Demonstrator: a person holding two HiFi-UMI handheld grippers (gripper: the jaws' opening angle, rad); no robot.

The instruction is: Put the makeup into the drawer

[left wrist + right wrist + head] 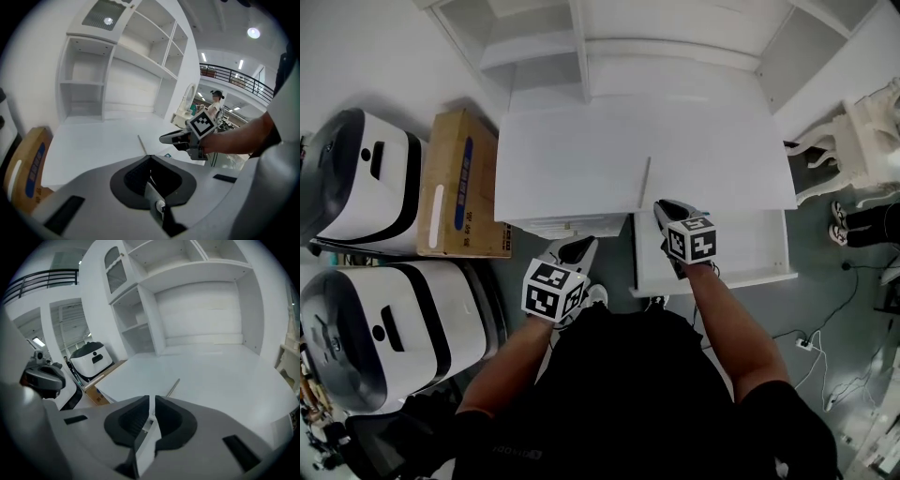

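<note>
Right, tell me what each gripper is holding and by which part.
Nothing is held. The jaws of the left gripper are together and empty, as are those of the right gripper. The thin stick lies alone on the white desk.

Bright, even indoor light throughout. A round ceiling lamp (pixel 253 33) glows in the left gripper view with a small flare round it. The flat white table (pixel 581 159) is nearly washed out in the head view, shadows faint. Strong fisheye: the tall white shelf unit (pixel 197 310) bows, and black vignette fills the corners of both gripper views. The left gripper (pixel 150 158) and right gripper (pixel 152 400) sit close to lens, soft. The person's black shirt (pixel 647 394) reads dark, little detail.
</note>
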